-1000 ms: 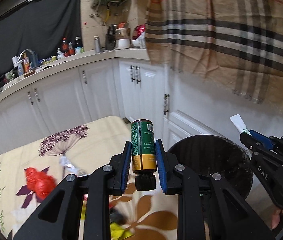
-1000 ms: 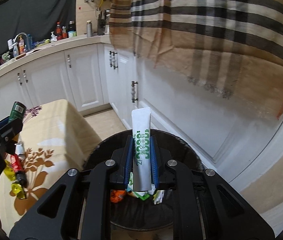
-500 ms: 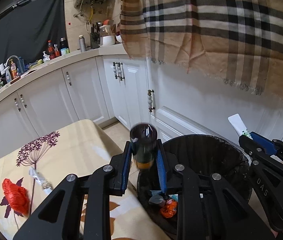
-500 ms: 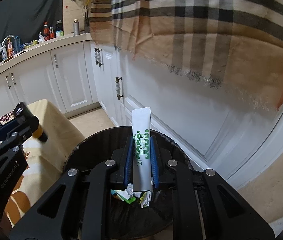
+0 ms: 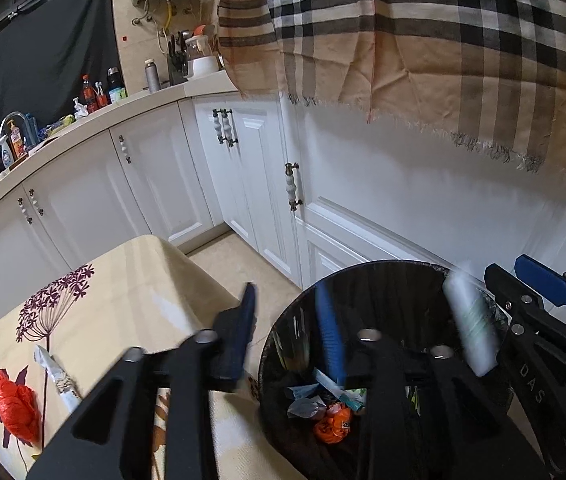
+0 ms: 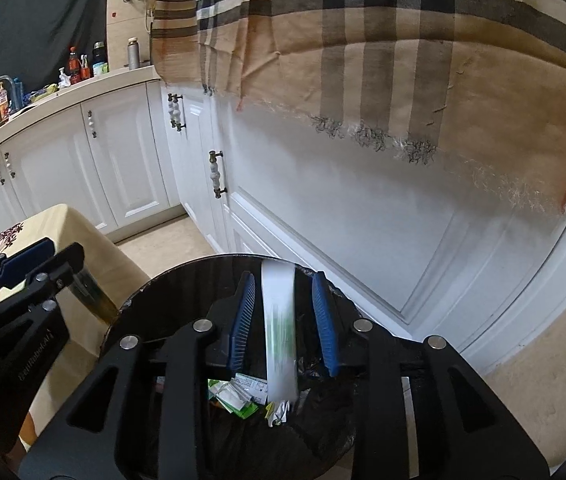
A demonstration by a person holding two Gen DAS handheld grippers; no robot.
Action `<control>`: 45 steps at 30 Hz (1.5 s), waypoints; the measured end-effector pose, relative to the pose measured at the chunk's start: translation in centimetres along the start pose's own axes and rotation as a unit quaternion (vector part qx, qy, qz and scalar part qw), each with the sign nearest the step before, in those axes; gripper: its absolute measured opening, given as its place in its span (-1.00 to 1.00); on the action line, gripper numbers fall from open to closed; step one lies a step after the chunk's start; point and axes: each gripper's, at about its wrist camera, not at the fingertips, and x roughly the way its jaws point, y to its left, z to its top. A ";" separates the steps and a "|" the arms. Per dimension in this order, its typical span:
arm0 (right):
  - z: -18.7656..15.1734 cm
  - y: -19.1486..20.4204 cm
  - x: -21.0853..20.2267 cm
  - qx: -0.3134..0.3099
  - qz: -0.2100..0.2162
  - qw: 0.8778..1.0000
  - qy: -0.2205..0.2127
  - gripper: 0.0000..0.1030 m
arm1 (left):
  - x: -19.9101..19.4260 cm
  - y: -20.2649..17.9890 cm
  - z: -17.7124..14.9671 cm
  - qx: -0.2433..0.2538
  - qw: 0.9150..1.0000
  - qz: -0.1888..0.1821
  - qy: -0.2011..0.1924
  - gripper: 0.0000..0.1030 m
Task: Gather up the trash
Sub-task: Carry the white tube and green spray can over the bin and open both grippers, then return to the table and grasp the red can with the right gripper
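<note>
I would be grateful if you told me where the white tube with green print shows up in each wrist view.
Left wrist view: the white tube is at the right, blurred, above the black trash bin, beside the right gripper.
Right wrist view: the tube is at centre, between the spread blue pads, apparently touching neither.
Shared landmark: the bin's rim, below the plaid cloth.
</note>
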 end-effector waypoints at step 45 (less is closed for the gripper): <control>-4.9 22.2 -7.4 -0.183 0.204 0.960 0.049 -0.42 | -16.9 26.4 -14.9 -0.180 0.952 0.244 0.048 0.23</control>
